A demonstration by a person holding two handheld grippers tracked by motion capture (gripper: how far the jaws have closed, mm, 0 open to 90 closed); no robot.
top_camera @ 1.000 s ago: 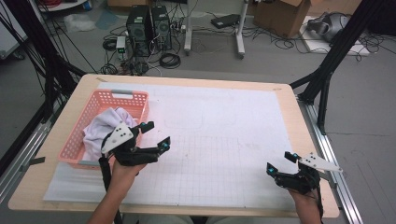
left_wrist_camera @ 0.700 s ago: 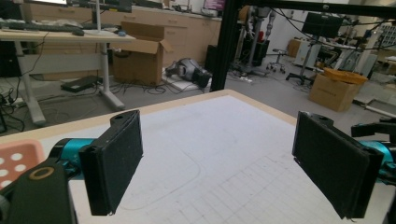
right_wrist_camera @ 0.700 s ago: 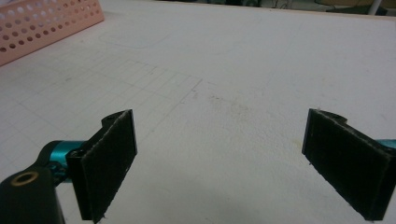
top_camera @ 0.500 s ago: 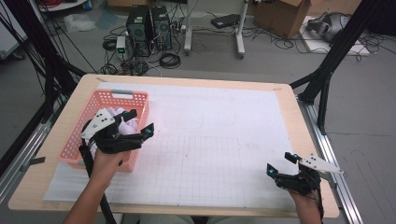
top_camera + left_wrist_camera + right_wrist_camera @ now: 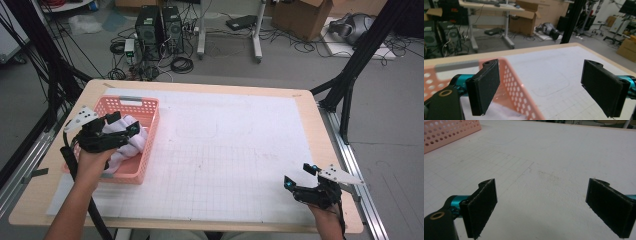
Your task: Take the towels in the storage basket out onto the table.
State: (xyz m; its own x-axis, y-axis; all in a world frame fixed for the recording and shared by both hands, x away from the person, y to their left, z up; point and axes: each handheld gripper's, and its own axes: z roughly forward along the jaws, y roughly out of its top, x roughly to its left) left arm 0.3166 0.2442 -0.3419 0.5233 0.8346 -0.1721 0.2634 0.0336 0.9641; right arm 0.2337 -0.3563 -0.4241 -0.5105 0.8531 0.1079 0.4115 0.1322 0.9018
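White cloth [image 5: 131, 140] lies in the pink basket [image 5: 150, 125] near the table's [image 5: 250, 90] left edge; the left claw [image 5: 124, 125] hovers above it, jaws apart. The right claw [image 5: 299, 176], also spread, rests near the front-right corner.

A basket [image 5: 148, 131] sits at the counter's [image 5: 305, 107] left edge, a cloth [image 5: 131, 142] in it; the left gripper [image 5: 123, 123] hangs over the cloth; the right gripper [image 5: 298, 175] is at the near right corner.
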